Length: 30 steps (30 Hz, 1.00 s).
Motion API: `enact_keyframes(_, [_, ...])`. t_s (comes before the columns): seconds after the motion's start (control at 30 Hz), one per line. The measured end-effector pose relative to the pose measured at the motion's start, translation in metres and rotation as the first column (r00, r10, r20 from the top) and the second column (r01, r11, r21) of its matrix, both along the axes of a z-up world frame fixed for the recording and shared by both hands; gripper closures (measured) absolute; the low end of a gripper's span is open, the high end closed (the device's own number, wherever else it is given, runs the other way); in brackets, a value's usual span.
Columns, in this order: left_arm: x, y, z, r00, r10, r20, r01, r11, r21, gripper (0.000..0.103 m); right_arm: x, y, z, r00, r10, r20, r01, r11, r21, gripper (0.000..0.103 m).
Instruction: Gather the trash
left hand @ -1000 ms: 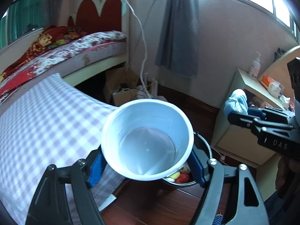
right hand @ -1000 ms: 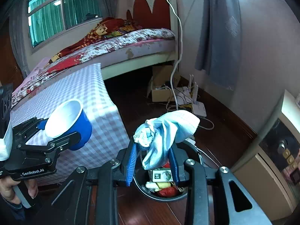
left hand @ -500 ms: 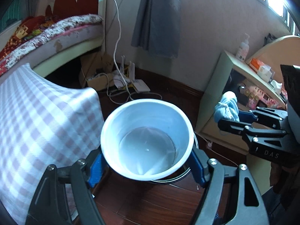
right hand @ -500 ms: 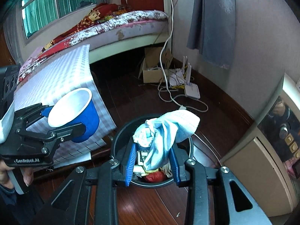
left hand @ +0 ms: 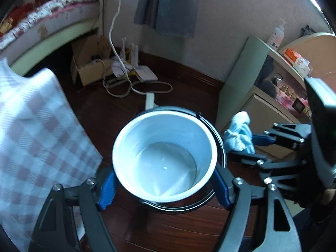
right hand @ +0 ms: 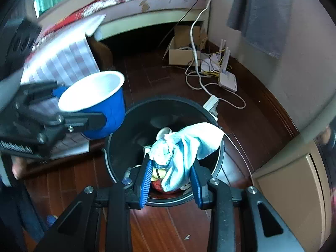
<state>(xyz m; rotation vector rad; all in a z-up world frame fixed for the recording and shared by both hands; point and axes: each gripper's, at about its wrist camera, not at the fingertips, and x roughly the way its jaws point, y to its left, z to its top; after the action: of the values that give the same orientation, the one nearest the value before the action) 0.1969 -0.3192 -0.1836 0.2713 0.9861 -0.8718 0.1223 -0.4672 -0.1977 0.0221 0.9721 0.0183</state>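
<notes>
Both grippers (left hand: 164, 185) (right hand: 171, 180) have sunk closer over the bin (right hand: 134, 130).

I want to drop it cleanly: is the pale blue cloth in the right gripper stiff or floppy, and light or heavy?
Probably floppy: the cloth sags in crumpled folds between the right gripper fingers. Likely light, since a loose corner sticks out unsupported. It may cling to the pads over the bin.
</notes>
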Motion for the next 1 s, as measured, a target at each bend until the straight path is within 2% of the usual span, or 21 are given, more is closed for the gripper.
enact_keyframes(0.17, [0.005,-0.008,-0.015,0.999,-0.027,-0.045,0.027,1.000,0.004,0.025,0.008,-0.004,-0.017,0.999,0.039,-0.037,-0.039,0.999,0.010,0.067])
enact_keyframes(0.23, [0.008,-0.008,-0.023,0.996,-0.024,-0.090,0.023,1.000,-0.009,0.024,0.011,-0.002,-0.021,0.997,0.066,-0.042,-0.066,0.998,0.011,0.058])
enact_keyframes(0.27, [0.010,-0.004,-0.025,0.995,-0.001,-0.098,0.000,1.000,-0.007,0.021,0.012,-0.001,-0.027,0.997,0.072,-0.037,-0.073,0.997,-0.026,0.035])
enact_keyframes(0.3, [0.011,0.004,-0.027,0.993,0.037,-0.112,-0.039,0.999,-0.019,0.011,0.011,-0.002,-0.031,0.998,0.044,-0.043,-0.047,0.997,-0.064,0.013])
enact_keyframes(0.37, [0.008,0.018,-0.026,0.991,0.116,-0.071,-0.117,0.993,-0.012,0.006,0.009,-0.007,-0.038,0.999,0.023,-0.049,-0.026,0.997,-0.072,0.012])
enact_keyframes(0.43, [0.002,0.031,-0.027,0.987,0.161,-0.014,-0.161,0.987,0.013,0.005,0.004,-0.015,-0.039,0.998,-0.039,-0.052,0.035,0.997,-0.064,0.009])
enact_keyframes(0.5, [-0.001,0.041,-0.030,0.977,0.211,0.006,-0.211,0.977,0.027,0.005,0.002,-0.018,-0.039,0.997,-0.065,-0.052,0.063,0.998,-0.030,0.001])
enact_keyframes(0.63, [-0.006,0.058,-0.034,0.955,0.291,0.051,-0.294,0.954,0.057,0.004,0.002,-0.006,-0.033,0.996,-0.073,-0.054,0.070,0.996,-0.059,0.001])
enact_keyframes(1.0, [-0.027,0.098,-0.006,0.930,0.344,0.131,-0.352,0.935,0.038,0.003,-0.002,0.026,-0.012,0.998,-0.054,-0.010,0.053,0.998,-0.040,0.001])
